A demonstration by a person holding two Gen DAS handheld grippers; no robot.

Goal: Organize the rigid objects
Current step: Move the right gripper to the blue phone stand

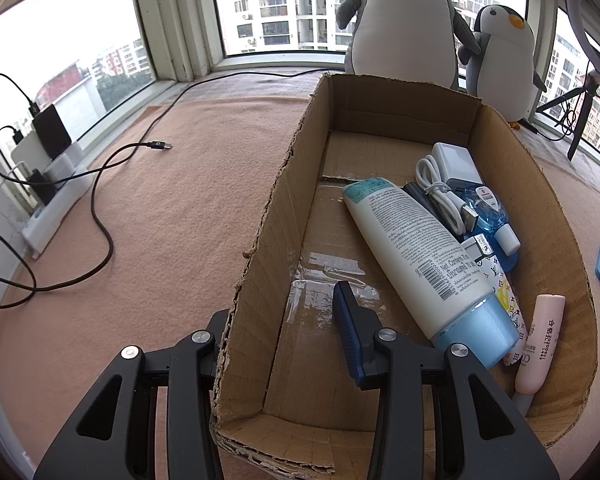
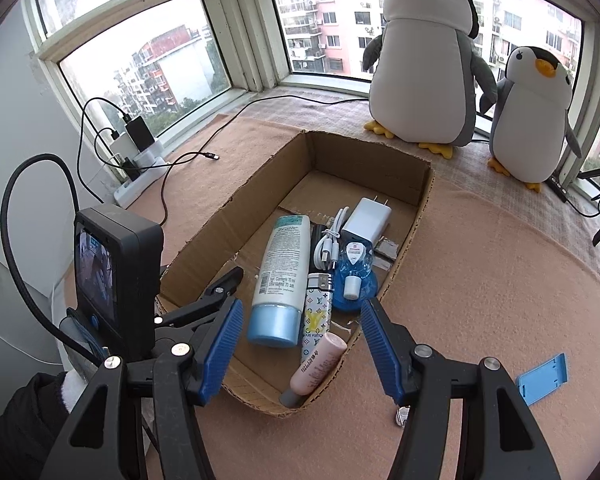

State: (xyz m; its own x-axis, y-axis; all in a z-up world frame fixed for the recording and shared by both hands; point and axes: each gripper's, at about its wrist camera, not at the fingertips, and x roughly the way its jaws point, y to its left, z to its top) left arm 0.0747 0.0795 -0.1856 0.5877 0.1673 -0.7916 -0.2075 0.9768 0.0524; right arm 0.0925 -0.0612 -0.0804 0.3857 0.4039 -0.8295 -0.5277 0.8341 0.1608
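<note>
A peach blanket (image 2: pixel 480 280) covered the window ledge. At its left edge, a black cable (image 1: pixel 100 216) trailed from chargers by the window. My left gripper (image 1: pixel 284 332) was clamped on the left wall of the cardboard box (image 1: pixel 260 248), one finger outside, one inside. Inside the box, along its right wall, lay a white tube (image 2: pixel 278 276) with a blue cap, a patterned lighter (image 2: pixel 318 316), a pink tube (image 2: pixel 318 364), a white cord (image 2: pixel 330 240), a charger plug (image 2: pixel 366 218) and a blue bottle (image 2: pixel 354 280). My right gripper (image 2: pixel 300 352) hung above the box's near end, jaws apart and empty. Right of the box, a blue stand (image 2: pixel 542 378) lay on the blanket, seemingly the last item left to pack. Two plush penguins (image 2: pixel 424 60) stood at the far edge.
</note>
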